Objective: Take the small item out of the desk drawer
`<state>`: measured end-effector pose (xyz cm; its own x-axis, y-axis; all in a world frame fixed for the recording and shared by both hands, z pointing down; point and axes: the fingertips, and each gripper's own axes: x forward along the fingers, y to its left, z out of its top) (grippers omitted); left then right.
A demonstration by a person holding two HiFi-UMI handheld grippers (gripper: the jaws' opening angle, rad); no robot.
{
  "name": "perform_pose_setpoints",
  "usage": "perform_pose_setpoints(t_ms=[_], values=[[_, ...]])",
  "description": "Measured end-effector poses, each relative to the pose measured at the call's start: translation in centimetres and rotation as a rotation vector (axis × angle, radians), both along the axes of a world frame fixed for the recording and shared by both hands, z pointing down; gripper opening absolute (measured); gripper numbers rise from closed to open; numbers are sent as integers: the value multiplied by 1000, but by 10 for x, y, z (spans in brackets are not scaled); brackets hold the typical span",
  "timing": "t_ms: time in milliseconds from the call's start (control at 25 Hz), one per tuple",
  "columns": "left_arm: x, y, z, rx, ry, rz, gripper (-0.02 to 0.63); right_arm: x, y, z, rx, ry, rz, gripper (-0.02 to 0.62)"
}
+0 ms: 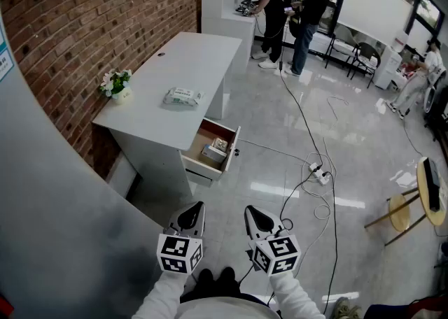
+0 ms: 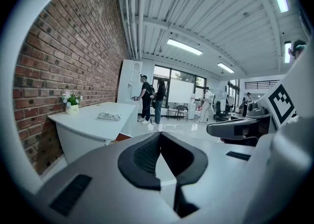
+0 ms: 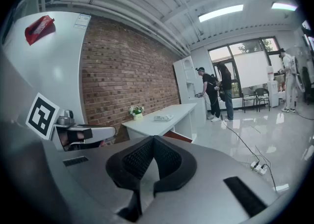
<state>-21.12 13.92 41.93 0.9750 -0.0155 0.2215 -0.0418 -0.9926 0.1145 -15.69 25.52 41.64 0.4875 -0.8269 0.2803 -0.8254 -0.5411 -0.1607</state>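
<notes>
The white desk (image 1: 189,66) stands against the brick wall, and its wooden drawer (image 1: 233,148) is pulled open toward the room. Inside lie a small boxed item (image 1: 220,145) and a flatter pale box (image 1: 212,154). My left gripper (image 1: 197,208) and right gripper (image 1: 250,212) are side by side low in the head view, well short of the drawer, both shut and empty. In the left gripper view the left gripper (image 2: 160,134) has its pads meeting, with the desk (image 2: 93,117) far ahead. The right gripper (image 3: 153,139) is likewise shut, the desk (image 3: 162,119) ahead.
A tissue packet (image 1: 182,96) and a small flower pot (image 1: 117,85) sit on the desk. A grey partition (image 1: 56,206) rises at my left. A power strip (image 1: 318,173) and cables lie on the floor to the right. Two people (image 1: 290,10) stand at the back; a wooden stool (image 1: 420,199) stands far right.
</notes>
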Motion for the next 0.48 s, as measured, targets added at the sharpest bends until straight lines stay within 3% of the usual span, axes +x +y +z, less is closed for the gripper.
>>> perform_pose_setpoints(t_ms=[480], values=[[9, 4, 1, 15, -2, -13, 18, 10, 1, 3, 10, 5, -28, 28]])
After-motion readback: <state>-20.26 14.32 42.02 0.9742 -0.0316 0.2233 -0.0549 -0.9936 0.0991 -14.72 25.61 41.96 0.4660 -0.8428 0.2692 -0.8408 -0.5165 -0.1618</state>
